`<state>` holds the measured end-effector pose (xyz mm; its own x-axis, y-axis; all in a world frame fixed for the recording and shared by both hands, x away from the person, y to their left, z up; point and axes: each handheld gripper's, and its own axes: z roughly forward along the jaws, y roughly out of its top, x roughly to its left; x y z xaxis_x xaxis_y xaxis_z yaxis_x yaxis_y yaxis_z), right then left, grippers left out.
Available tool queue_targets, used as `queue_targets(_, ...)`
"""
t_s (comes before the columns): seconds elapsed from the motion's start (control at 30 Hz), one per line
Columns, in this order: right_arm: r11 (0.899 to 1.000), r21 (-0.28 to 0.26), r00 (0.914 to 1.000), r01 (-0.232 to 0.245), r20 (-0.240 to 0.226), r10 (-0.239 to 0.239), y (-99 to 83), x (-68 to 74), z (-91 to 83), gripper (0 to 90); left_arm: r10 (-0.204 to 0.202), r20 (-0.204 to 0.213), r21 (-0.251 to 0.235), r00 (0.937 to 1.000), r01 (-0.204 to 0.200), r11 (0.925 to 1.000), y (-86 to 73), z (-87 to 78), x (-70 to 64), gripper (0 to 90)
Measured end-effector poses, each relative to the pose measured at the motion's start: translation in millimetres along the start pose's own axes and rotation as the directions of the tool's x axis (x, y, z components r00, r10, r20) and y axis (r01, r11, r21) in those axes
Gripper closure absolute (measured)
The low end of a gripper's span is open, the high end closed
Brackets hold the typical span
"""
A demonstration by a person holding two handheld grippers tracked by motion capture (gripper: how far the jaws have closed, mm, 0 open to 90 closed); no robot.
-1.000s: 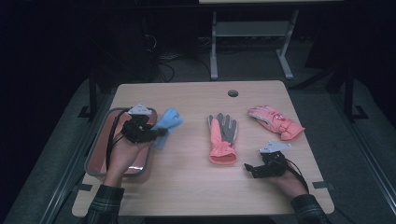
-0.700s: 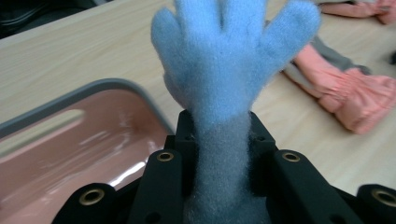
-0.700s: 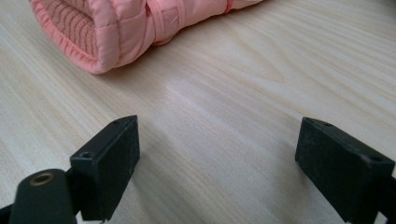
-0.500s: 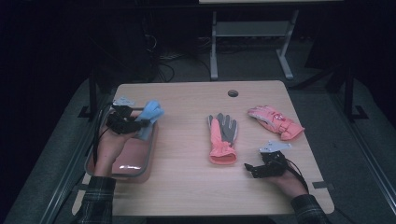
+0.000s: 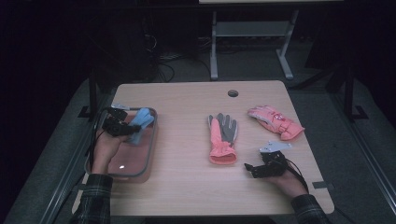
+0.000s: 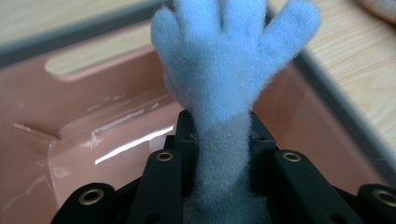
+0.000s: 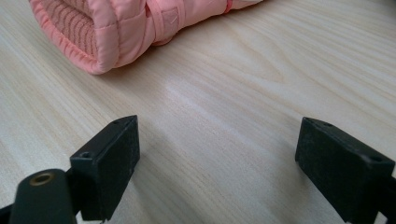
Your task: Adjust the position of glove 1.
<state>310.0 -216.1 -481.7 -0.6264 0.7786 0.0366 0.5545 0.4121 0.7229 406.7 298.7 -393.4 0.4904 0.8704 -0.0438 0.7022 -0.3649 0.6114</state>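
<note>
The left hand-held gripper (image 5: 122, 126) has its jaws clamped on the cuff of a fuzzy blue glove (image 6: 229, 70), whose fingers fan out past the jaws. It holds the glove over the far end of a pink tray with a grey rim (image 5: 152, 140), which sits at the left edge of the wooden counter (image 5: 187, 186). The right hand-held gripper (image 5: 254, 170) rests low on the counter near the front right, jaws spread wide with nothing between them. Just beyond it lies a pink-and-grey glove (image 5: 222, 137), and farther right, apart from that one, a pink glove (image 5: 275, 121).
</note>
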Motion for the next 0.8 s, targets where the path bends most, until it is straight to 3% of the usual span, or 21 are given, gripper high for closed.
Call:
queue_targets(0.07,1.000,0.000,1.0000,-0.001,0.000,0.001,0.0,0.0,0.0,13.1,-0.001,-0.002,0.036,1.0000,0.001,0.9994,-1.0,5.9,1.2,70.8)
queue_targets(0.4,1.000,0.000,1.0000,0.001,0.000,-0.001,0.0,0.0,0.0,13.1,-0.024,0.002,0.123,0.9997,0.024,0.9922,-10.9,28.8,4.9,65.5)
queue_targets(0.47,1.000,0.000,1.0000,0.000,0.000,0.000,0.0,0.0,0.0,13.1,-0.022,0.020,0.144,0.9995,0.019,0.9894,-11.8,32.1,4.8,56.4)
queue_targets(0.63,1.000,0.000,1.0000,0.001,-0.001,-0.001,0.0,0.0,0.0,13.1,-0.004,0.033,0.145,0.9995,0.000,0.9894,-13.1,30.1,1.8,31.7)
queue_targets(0.8,1.000,0.001,1.0000,0.001,-0.002,-0.001,0.0,0.1,0.0,13.1,-0.014,0.042,0.103,0.9990,0.010,0.9946,-11.0,19.2,-1.0,21.4)
